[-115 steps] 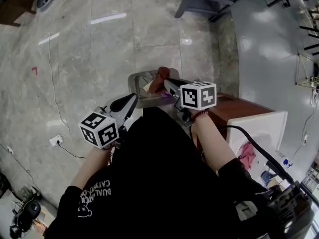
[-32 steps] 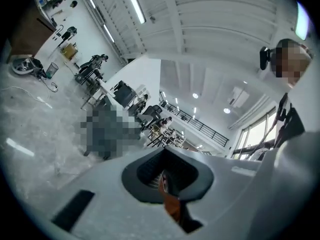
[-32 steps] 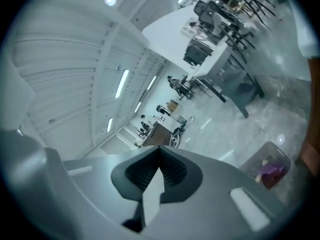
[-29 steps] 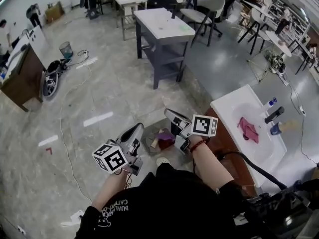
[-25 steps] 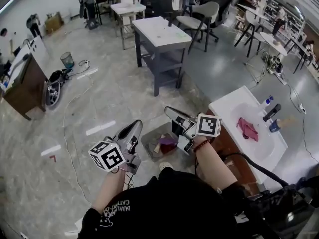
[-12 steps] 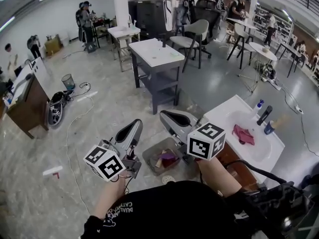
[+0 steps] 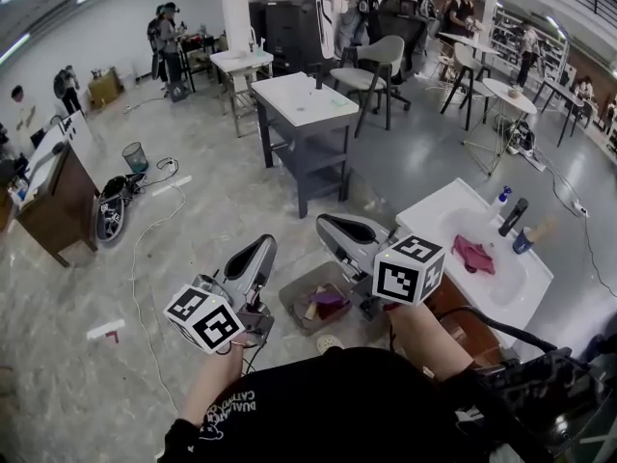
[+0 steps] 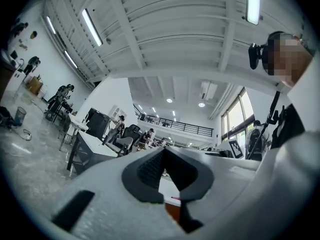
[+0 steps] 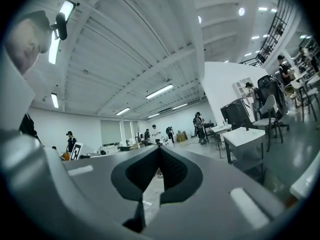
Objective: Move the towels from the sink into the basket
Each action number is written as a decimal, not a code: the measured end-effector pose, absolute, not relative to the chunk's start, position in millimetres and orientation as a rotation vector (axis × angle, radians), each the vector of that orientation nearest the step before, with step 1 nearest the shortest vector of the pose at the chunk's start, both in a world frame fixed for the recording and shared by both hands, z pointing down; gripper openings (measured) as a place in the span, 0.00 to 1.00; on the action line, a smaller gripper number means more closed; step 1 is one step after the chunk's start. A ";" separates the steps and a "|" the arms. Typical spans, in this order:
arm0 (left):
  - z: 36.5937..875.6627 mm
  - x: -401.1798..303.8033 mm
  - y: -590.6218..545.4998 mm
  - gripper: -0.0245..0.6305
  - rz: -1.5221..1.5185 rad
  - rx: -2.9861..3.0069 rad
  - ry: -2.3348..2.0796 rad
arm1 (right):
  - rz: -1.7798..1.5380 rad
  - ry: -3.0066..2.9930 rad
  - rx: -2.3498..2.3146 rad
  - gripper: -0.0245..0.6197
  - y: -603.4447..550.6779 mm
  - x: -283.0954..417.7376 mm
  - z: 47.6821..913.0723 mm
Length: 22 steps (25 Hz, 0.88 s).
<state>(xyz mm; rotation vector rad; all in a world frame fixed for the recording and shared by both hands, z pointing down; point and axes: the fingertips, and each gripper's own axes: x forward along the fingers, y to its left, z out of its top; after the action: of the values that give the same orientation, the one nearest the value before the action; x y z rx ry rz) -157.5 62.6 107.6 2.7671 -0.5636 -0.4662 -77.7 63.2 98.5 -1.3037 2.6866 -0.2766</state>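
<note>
Two grippers on show: left gripper (image 7: 260,249) at seven o'clock, right gripper (image 7: 328,223) dead centre. Out at three o'clock there's one sink (image 7: 436,218) with one towel (image 7: 472,255), one tap (image 7: 513,218) and two bottles, a white bottle (image 7: 498,204) and a blue bottle (image 7: 522,243). At six o'clock, one basket (image 7: 290,300), one purple cloth (image 7: 331,298) inside, plus a paler scrap too small to count.

Pink towel (image 7: 473,255), white sink (image 7: 436,209) — dull grey basket (image 7: 292,304).

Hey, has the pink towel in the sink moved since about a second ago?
No. The pink towel still lies in the sink basin, just left of the dark faucet, as before.
</note>
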 end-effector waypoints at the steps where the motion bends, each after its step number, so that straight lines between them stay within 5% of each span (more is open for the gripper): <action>1: 105.9 -161.9 64.1 0.04 -0.472 2.781 -0.580 | -0.284 2.699 -1.305 0.05 63.1 -79.2 99.9; 14: 121.8 -212.1 96.9 0.04 -0.459 2.802 -0.677 | -0.521 2.803 -1.132 0.05 66.9 -133.9 138.9; 22: 129.8 -168.7 94.8 0.04 -0.400 2.770 -0.670 | -0.456 2.871 -1.238 0.05 77.4 -105.4 145.1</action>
<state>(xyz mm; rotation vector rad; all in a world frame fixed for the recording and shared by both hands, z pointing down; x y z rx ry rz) -168.7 94.8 129.8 2.7702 -0.6703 -0.4001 -105.4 77.4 145.1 -1.2380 2.8712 -0.4559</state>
